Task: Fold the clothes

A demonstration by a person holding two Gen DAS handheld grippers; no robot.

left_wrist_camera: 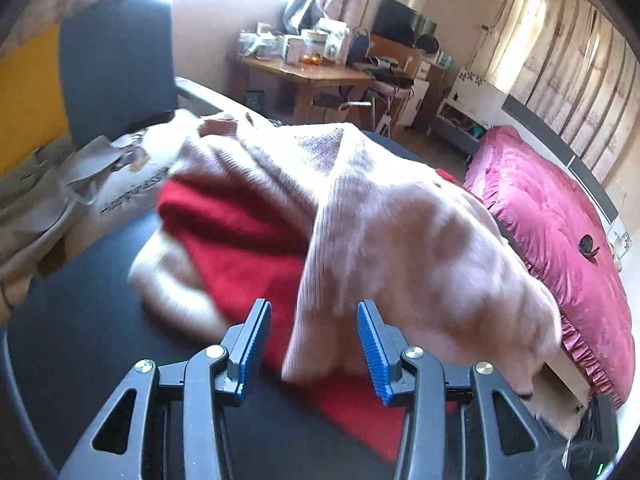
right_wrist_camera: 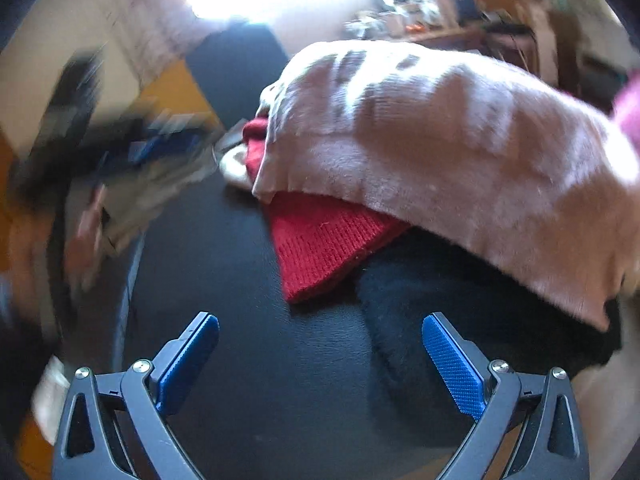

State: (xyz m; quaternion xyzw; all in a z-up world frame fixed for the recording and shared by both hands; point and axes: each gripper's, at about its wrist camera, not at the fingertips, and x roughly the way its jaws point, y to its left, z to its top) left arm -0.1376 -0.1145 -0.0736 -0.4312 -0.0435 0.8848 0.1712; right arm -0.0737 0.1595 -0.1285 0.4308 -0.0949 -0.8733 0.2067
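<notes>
- Left tool [left_wrist_camera: 316, 344] half spread, closing, pinching nothing: aim at pink sweater [left_wrist_camera: 400, 240] hem just ahead.
- Right tool [right_wrist_camera: 320, 360] spread wide, empty: grab far hem, above red sweater [right_wrist_camera: 320, 240].
- Lift slowly off counter [right_wrist_camera: 240, 360].

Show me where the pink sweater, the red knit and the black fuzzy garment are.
pink sweater [left_wrist_camera: 400, 232], left wrist view, on its ribbed middle.
red knit [right_wrist_camera: 320, 240], right wrist view, on the part showing under the pink one.
black fuzzy garment [right_wrist_camera: 440, 300], right wrist view, on its bare upper surface.
</notes>
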